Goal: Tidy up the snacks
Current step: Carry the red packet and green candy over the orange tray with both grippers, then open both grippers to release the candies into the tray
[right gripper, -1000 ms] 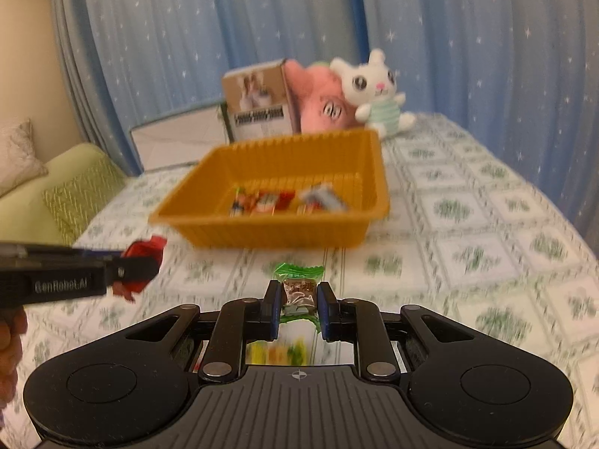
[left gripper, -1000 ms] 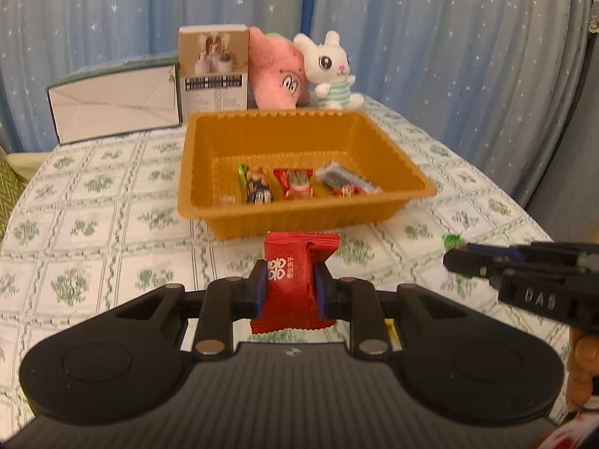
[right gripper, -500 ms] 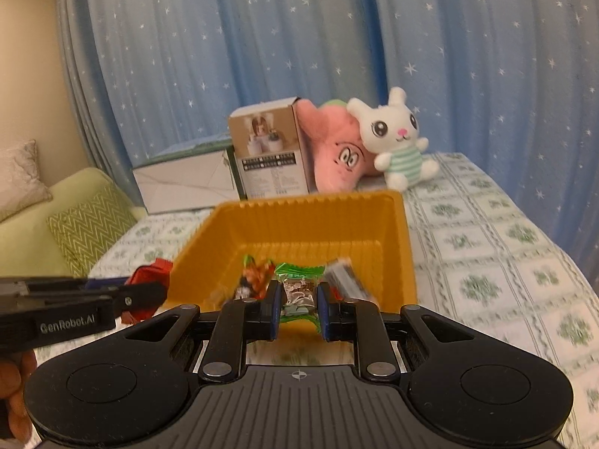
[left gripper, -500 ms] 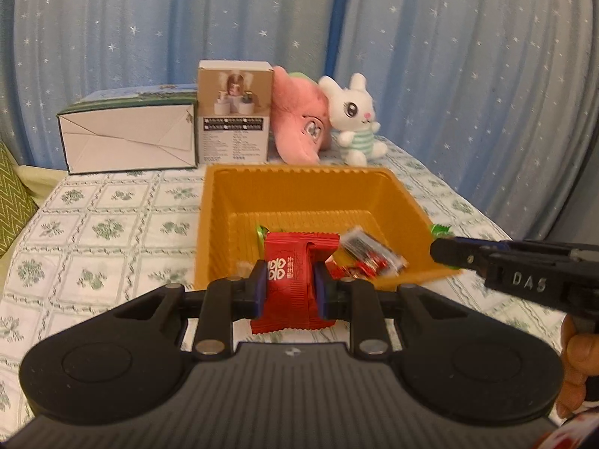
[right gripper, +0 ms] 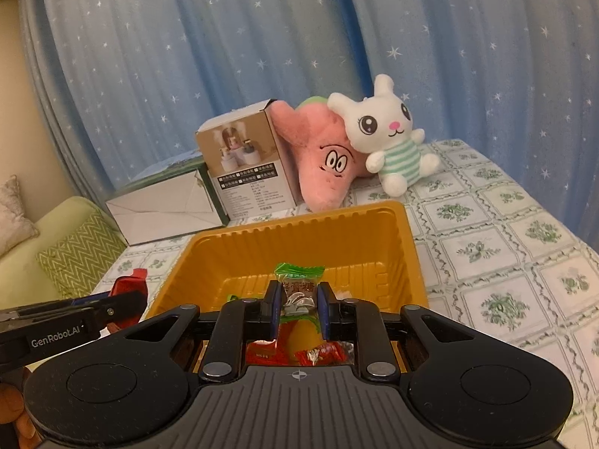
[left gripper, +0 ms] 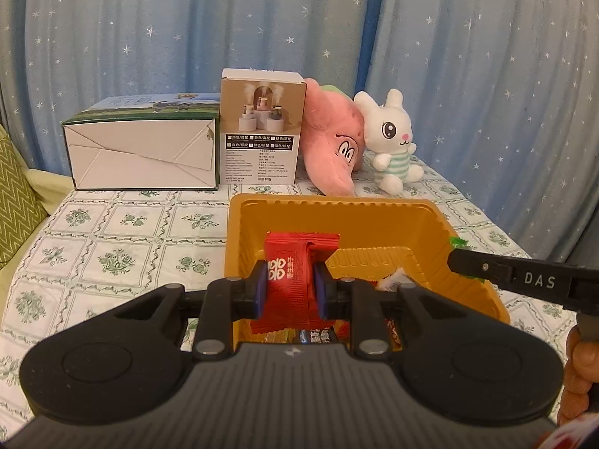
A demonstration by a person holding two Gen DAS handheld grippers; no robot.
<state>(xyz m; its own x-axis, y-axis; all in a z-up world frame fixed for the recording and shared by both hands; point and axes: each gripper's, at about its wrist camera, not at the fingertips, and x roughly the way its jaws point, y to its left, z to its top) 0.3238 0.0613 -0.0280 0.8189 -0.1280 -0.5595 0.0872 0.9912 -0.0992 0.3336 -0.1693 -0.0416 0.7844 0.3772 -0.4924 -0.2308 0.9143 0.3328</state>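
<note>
Both claws hold wrapped candies above the orange tray (left gripper: 239,247).

Star-spangled blue curtain (left gripper: 149,37), green sofa (right gripper: 45,239)

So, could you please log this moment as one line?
left claw: shut on red snack | right claw: shut on green candy | both over orange tray | not released

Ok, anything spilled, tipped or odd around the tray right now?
Nothing stands out. The orange tray sits flat with snacks inside; left tongs hold a red packet, right tongs a green candy, both above the tray.
</note>
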